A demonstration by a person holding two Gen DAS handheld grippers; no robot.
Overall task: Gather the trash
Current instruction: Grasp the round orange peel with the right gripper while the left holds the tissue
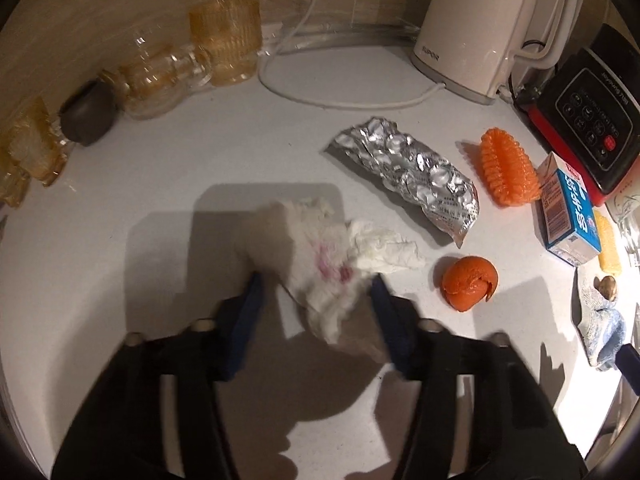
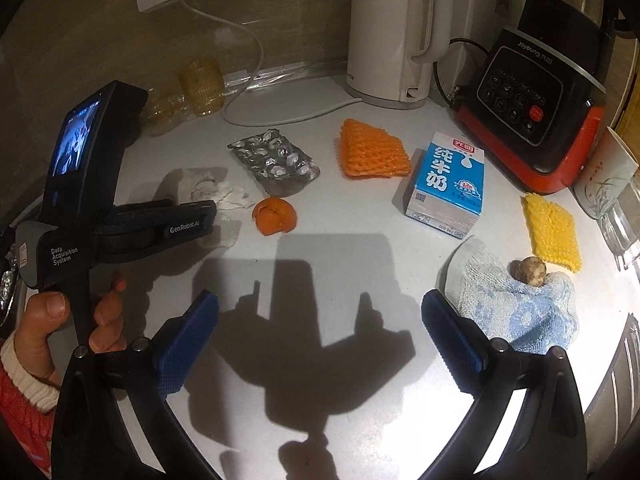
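On the white counter (image 1: 120, 240), a row of amber and clear glass jars (image 1: 192, 60) is standing along the back wall at the far left. Just right of them, the left gripper (image 1: 316, 280) is pinching the crumpled, pink-stained tissue (image 1: 320, 260) between its blue pads (image 1: 248, 304), the paper bulging out in front of and behind them and resting on the counter. In the right wrist view a hand (image 2: 60, 316) is holding that tool by its handle. Next to the tissue, a spent foil blister pack (image 1: 404, 176) is lying flat, with a curled piece of orange peel (image 1: 470, 278) sitting near its lower end. Behind them a white kettle (image 1: 476, 28) is standing by the wall. Further right, an orange foam net (image 2: 374, 150) is lying apart from a blue milk carton (image 2: 448, 184), which is resting on its back before a black and red blender base (image 2: 528, 112). The right gripper (image 2: 320, 340) is hanging over bare counter with its jaws spread wide and nothing between them. At the far right, a yellow foam net (image 2: 554, 236) is lying beside a pale blue cloth (image 2: 516, 308) that is carrying a small brown lump (image 2: 528, 270).
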